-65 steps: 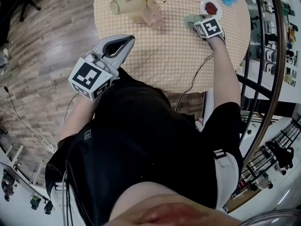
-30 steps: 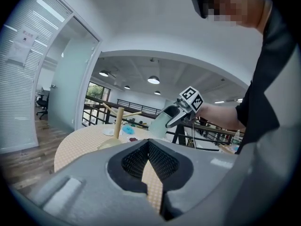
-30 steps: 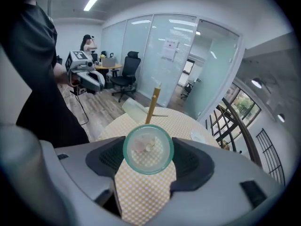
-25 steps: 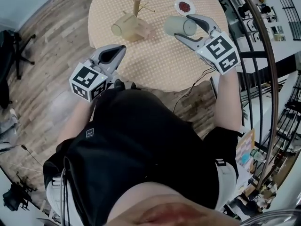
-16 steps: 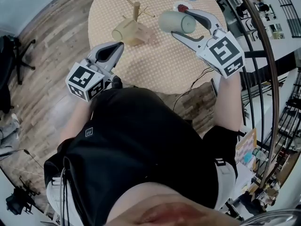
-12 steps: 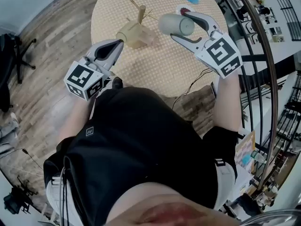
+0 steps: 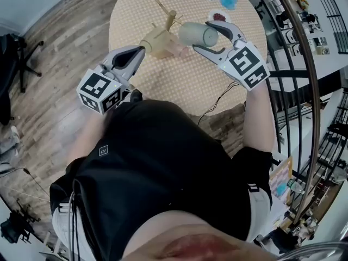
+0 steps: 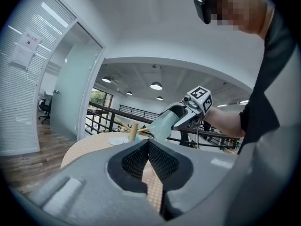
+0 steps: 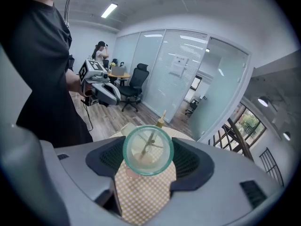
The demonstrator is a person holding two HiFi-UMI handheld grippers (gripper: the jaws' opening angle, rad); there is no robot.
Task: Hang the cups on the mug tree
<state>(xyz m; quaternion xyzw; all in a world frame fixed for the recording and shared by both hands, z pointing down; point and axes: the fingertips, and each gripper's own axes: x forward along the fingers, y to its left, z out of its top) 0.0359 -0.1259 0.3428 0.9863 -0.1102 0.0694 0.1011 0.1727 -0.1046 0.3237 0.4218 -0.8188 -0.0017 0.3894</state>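
— Where do we have the green cup (image 7: 190, 33)?

— In the right gripper (image 7: 202, 35), lying on its side in the air above the bench (image 7: 179, 83), just beside the mug tree (image 7: 171, 19). The jaws stand wide and press on the cup's round wall from both sides. In the right gripper view one round end faces us, and we cannot tell whether it is the base or the mouth.

— And the left gripper (image 7: 140, 50)?

— Closed, pads together with nothing between them. It hangs at the near edge of the bench, well apart from the tree.

— How do we expect the cup to handle?

— We judge it light and stiff. The wall is thin and translucent, and we can see the tree's pegs through it. Whether it is plastic or glass we cannot say, so we treat it as breakable. The wall looks smooth, and a round body between two pads can roll or slip. So we would hold it across the middle of the wall, firmly but without crushing.

— Any handle?

— None shows. We reckon the mouth has to slide over a peg.

— What is in our way?

— A cream cup (image 7: 154, 38) and a pink cup (image 7: 179, 49) sit close by the tree's post; we cannot tell whether they hang or lie. The wooden tree looks slight, so a knock could tip it.
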